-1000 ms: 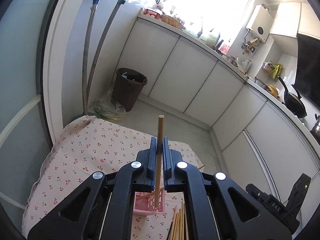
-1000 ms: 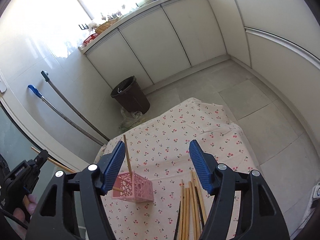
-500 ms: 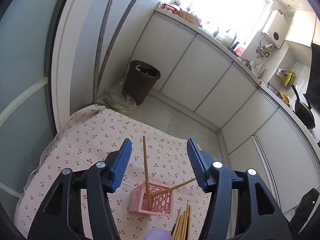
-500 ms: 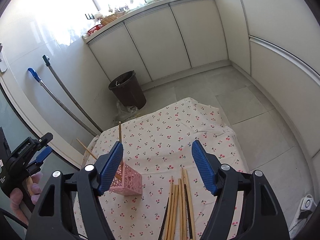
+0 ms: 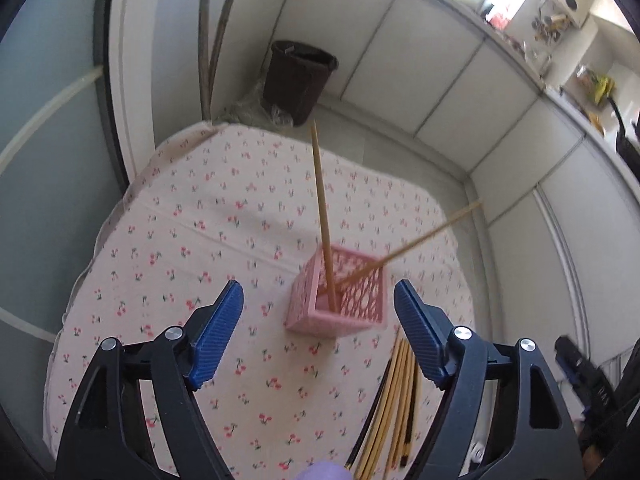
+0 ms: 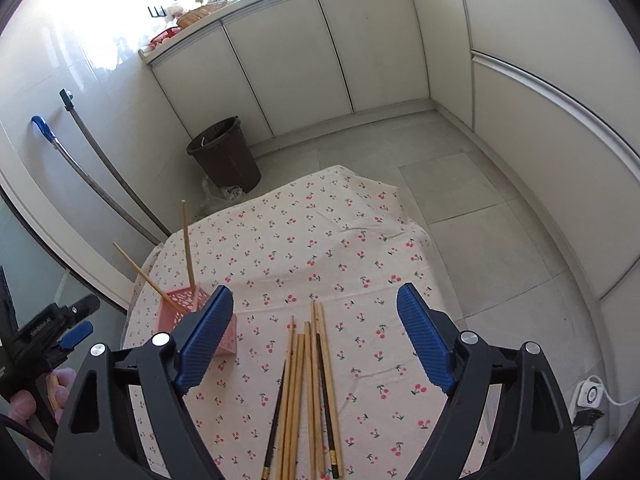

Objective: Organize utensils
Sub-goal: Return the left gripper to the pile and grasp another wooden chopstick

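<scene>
A pink perforated square holder (image 5: 338, 300) stands on the cherry-print tablecloth (image 5: 208, 240); it also shows in the right wrist view (image 6: 176, 312). Two wooden chopsticks stand in it, one near upright (image 5: 322, 216), one leaning right (image 5: 420, 240). Several loose chopsticks, wooden and dark, lie side by side on the cloth (image 6: 308, 392), also seen in the left wrist view (image 5: 394, 404). My left gripper (image 5: 318, 332) is open and empty, just in front of the holder. My right gripper (image 6: 310, 344) is open and empty above the loose chopsticks.
A dark brown bin (image 6: 226, 154) stands on the floor beyond the table, by white cabinets (image 6: 360, 48). Two mop handles (image 6: 100, 184) lean on the left wall. A white power device (image 6: 592, 394) lies on the floor at the right.
My left gripper opened and let go of the upright chopstick, which now stands in the holder; the gripper drew back. The right gripper moved nearer the loose chopsticks, still open.
</scene>
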Motion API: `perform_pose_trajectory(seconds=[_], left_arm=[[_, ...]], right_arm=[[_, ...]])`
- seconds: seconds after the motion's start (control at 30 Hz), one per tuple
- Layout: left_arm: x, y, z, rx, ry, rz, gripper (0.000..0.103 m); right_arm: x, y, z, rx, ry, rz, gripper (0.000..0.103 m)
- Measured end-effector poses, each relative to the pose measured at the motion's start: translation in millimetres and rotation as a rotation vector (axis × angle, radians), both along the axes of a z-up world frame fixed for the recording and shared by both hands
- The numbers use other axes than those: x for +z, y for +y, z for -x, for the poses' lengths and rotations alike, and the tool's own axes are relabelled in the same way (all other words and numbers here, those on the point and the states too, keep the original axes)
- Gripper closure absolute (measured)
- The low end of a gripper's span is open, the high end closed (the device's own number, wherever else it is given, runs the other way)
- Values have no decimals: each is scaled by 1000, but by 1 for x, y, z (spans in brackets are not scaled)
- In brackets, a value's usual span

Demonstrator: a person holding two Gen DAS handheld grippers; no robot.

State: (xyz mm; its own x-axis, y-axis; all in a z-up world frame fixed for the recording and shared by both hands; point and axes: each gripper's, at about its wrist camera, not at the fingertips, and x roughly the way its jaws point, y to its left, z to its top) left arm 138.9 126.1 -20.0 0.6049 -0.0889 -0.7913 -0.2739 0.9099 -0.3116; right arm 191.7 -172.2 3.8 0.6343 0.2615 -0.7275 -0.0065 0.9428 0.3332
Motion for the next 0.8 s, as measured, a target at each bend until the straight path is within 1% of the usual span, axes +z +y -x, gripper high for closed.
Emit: perform_pose_trajectory(seconds=[0.07, 0.13, 0.2, 0.27, 0.33, 0.4, 0.47, 0.53, 0.63, 0.7, 0.77, 0.8], left_arm=[[-15, -14, 3, -55, 61, -31, 28], [-28, -37, 7, -152, 112, -76, 26], [-41, -62, 9, -253, 164, -121, 24], [-54, -81, 11, -334, 201, -134, 24], [-69, -104, 11, -440, 261, -145, 24], [-82, -121, 9, -495, 304, -162, 24], [-92, -133, 4, -520, 332, -185, 24], [-97, -144, -5, -525, 343, -192, 24], [-99, -157, -23, -509, 329, -194, 24], [-98, -166, -36, -505, 309, -208, 26], [-100, -173, -49, -485, 302, -231, 28], [-103, -175, -57, -472, 306, -246, 33]], right_arm=[[-9, -8, 4, 7, 42, -11, 20], [-15, -15, 7, 11, 79, -19, 20], [-18, -22, 9, 9, 97, -36, 20], [-20, -28, 10, 2, 109, -56, 20], [-22, -36, 10, -7, 123, -72, 20], [-25, -43, 8, -16, 142, -77, 20], [-30, -48, 7, -25, 171, -83, 20], [-36, -54, 5, -29, 202, -107, 20], [-43, -61, 4, -29, 231, -150, 20], [-44, -63, 4, -26, 235, -157, 20], [-44, -66, 4, -26, 236, -157, 20], [-44, -67, 5, -27, 237, -160, 20]])
